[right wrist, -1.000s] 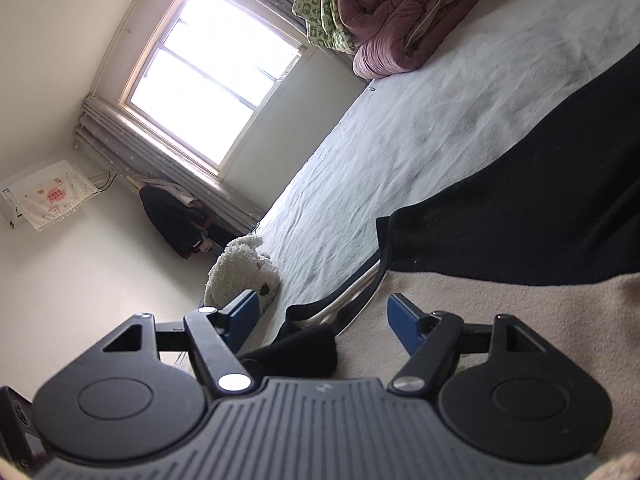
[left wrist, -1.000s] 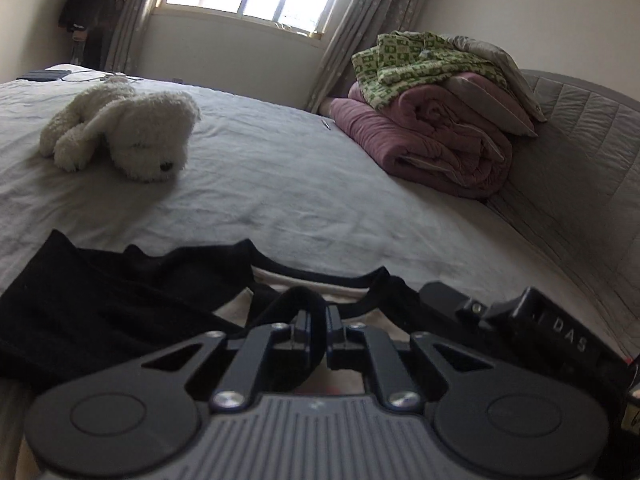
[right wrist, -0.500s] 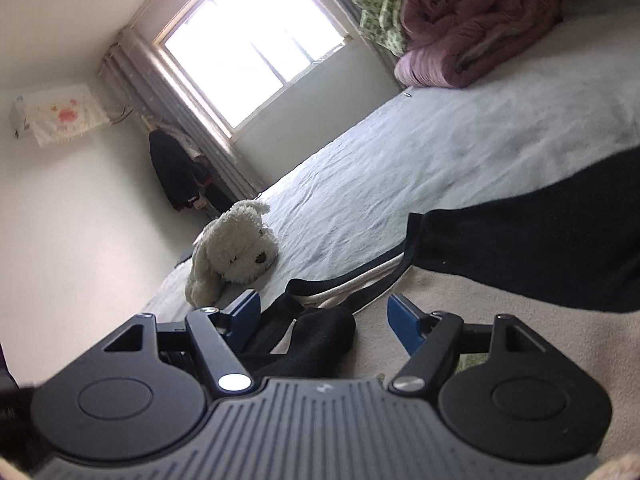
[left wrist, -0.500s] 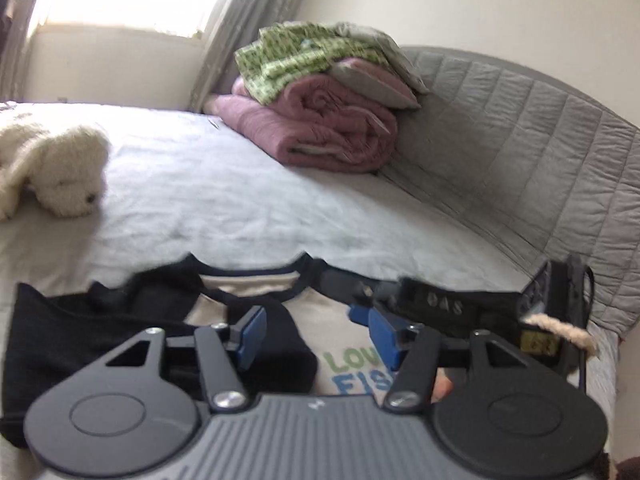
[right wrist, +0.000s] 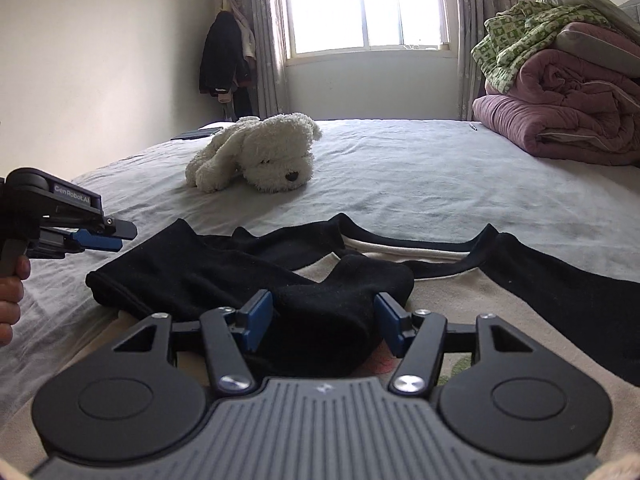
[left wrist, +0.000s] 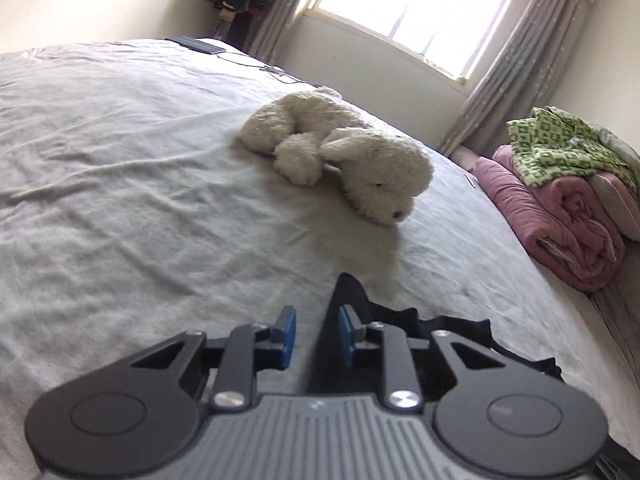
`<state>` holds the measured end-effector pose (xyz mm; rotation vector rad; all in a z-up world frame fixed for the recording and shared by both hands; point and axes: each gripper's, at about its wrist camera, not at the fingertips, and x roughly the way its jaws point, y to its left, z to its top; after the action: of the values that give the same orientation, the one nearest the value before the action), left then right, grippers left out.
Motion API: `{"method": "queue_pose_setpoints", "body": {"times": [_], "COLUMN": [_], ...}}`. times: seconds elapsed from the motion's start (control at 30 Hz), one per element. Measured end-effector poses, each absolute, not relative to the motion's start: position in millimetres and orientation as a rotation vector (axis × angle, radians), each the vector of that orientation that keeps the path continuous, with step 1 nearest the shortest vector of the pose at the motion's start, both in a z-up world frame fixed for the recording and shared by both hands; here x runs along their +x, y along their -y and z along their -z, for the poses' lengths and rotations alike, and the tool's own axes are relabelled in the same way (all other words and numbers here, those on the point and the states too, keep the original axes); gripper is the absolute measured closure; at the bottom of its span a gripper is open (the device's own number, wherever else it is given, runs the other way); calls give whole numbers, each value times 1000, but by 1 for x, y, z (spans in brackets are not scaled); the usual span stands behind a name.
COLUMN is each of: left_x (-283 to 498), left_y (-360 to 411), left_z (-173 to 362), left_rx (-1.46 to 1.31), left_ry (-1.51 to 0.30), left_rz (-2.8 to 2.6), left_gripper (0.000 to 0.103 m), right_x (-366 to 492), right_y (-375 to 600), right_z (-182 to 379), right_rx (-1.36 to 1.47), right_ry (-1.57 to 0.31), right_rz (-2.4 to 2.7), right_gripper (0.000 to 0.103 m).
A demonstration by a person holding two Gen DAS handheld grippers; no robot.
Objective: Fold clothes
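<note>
Since prev. frame: L gripper (right wrist: 116,236) swung off shirt (right wrist: 460,304), jaws narrowing, nothing pinched. R gripper (right wrist: 322,320) jaws closing round black sleeve (right wrist: 224,276); we judge R nearer.

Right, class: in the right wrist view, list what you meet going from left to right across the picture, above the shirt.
left gripper → dark coat on the rack → plush dog → window → green patterned cloth on the pink quilt.
</note>
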<state>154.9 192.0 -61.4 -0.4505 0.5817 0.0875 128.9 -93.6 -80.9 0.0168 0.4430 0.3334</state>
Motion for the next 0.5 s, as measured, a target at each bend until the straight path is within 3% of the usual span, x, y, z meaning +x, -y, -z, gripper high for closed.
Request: {"method": "queue_pose_setpoints", "body": {"times": [0.3, 0.43, 0.5], "left_x": [159, 157, 156], "left_y": [-187, -187, -188], "left_z": [67, 65, 64], "left_rx": [-424, -430, -437], "left_ry": [-618, -606, -595], "left_rz": [-103, -99, -89], "left_gripper": [84, 84, 84], "right_x": [136, 140, 143], "right_y": [77, 97, 111], "right_z": [87, 87, 86], "right_rx": [-93, 31, 132], "right_ry": [-516, -521, -523], "right_rz": [-295, -262, -251], "right_gripper": [44, 76, 84]}}
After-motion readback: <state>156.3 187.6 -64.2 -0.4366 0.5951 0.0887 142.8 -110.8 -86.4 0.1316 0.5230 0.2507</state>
